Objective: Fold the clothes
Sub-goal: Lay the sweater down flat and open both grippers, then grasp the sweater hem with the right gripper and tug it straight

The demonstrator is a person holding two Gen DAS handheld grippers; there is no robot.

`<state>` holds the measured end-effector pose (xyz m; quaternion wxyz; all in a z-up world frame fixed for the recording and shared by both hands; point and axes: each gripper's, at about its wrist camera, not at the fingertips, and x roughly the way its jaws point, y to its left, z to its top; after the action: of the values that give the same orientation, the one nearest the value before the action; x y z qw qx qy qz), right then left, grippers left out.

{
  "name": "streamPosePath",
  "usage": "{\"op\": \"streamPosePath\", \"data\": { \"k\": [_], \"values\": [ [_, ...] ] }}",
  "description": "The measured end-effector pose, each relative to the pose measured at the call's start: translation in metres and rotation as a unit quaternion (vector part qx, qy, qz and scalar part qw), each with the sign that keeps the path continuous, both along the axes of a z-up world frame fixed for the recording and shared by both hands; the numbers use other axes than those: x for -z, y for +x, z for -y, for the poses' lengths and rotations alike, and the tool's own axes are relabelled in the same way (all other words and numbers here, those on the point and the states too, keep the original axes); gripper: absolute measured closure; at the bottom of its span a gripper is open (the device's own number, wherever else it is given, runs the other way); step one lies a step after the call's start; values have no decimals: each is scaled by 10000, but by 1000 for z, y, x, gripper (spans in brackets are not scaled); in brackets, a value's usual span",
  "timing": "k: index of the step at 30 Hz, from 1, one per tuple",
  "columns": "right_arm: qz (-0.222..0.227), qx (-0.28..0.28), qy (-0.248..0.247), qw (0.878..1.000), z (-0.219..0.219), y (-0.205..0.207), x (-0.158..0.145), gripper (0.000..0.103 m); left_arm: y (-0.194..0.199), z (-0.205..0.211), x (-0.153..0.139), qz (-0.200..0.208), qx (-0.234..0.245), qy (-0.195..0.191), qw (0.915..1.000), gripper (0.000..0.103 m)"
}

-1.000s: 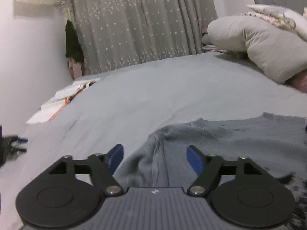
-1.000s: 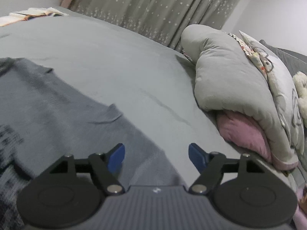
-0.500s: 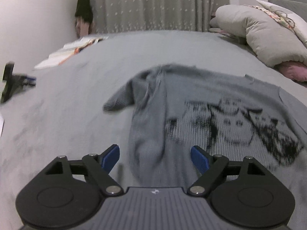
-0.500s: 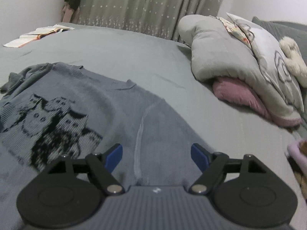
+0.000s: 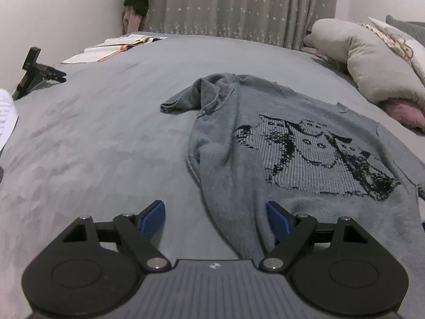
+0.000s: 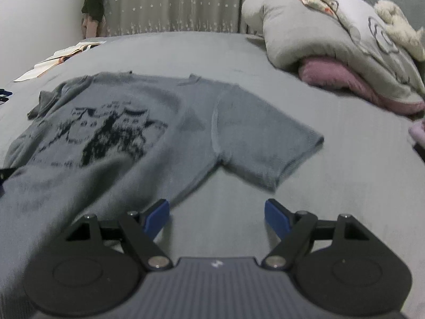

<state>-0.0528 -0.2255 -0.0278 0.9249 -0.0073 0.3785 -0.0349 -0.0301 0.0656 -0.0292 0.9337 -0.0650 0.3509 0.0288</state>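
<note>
A grey knitted short-sleeved sweater (image 5: 305, 143) with a black cat pattern lies face up on the grey bed (image 5: 106, 138). Its left sleeve (image 5: 191, 98) is bunched and folded over; its right sleeve (image 6: 268, 143) lies spread flat. My left gripper (image 5: 215, 218) is open over the sweater's left side edge, with the cloth's edge lying loose below and between the blue pads. My right gripper (image 6: 216, 216) is open near the sweater's right side edge (image 6: 191, 186), over bare bed, nothing between its fingers.
Pillows and a pink cushion (image 6: 342, 50) pile at the right. An open book (image 5: 117, 49) lies at the far left of the bed, beside a black stand (image 5: 34, 71). Paper (image 5: 6, 111) is at the left edge. A curtain (image 5: 239, 5) hangs behind.
Both grippers have pulled back from the sweater's shoulder end toward its lower sides, so the whole sweater now shows. Both stayed open and took hold of nothing.
</note>
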Motion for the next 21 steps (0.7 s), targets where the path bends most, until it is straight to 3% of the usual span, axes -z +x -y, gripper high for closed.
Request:
{"op": "streamPosePath", "data": {
  "k": [5,9,13,21],
  "values": [
    [-25,-16,219,9998,-3,-10,1,20,0,-5,-4,-180,-102,-289,9994,21],
    [-95,-350,448,9983,-15,-17,-2,18,9,-2,-9,-385,-99,-433,9983,21],
    [-161,-714,708,9948,-27,-19,-3,18,15,7,-15,-508,190,-585,9968,21],
    [-221,-1247,946,9874,-45,-25,-4,18,6,37,-14,-678,895,-269,9933,21]
  ]
}}
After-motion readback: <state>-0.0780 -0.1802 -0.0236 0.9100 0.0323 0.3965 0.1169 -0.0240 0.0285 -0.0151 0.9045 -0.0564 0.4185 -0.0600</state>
